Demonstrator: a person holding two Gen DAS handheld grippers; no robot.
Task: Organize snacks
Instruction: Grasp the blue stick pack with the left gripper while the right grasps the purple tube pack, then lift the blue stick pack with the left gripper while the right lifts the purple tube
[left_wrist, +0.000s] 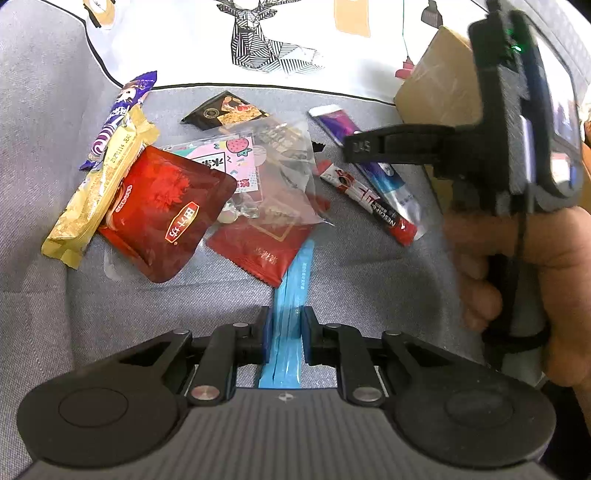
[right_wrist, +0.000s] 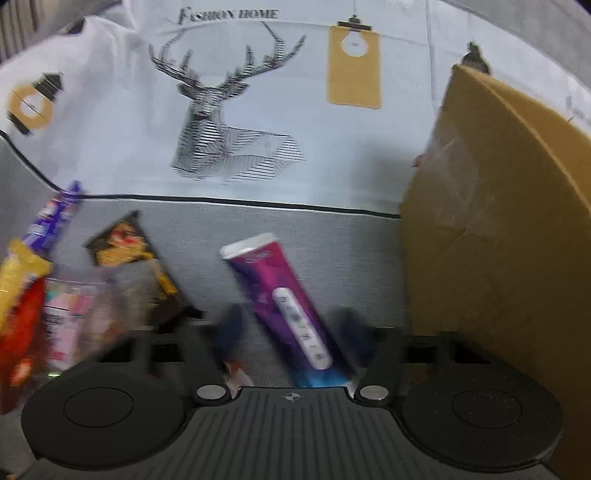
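My left gripper is shut on a long blue stick packet that lies on the grey cushion. Ahead lie a dark red pouch, a gold bar, a purple bar, a clear bag, a red packet, a black packet, a red coffee stick and a purple-blue tube. My right gripper is open, blurred, with its fingers either side of the purple-blue tube. It also shows at the right of the left wrist view.
A cardboard box stands at the right, close to the right gripper; it shows in the left wrist view too. A white deer-print pillow backs the grey sofa cushion.
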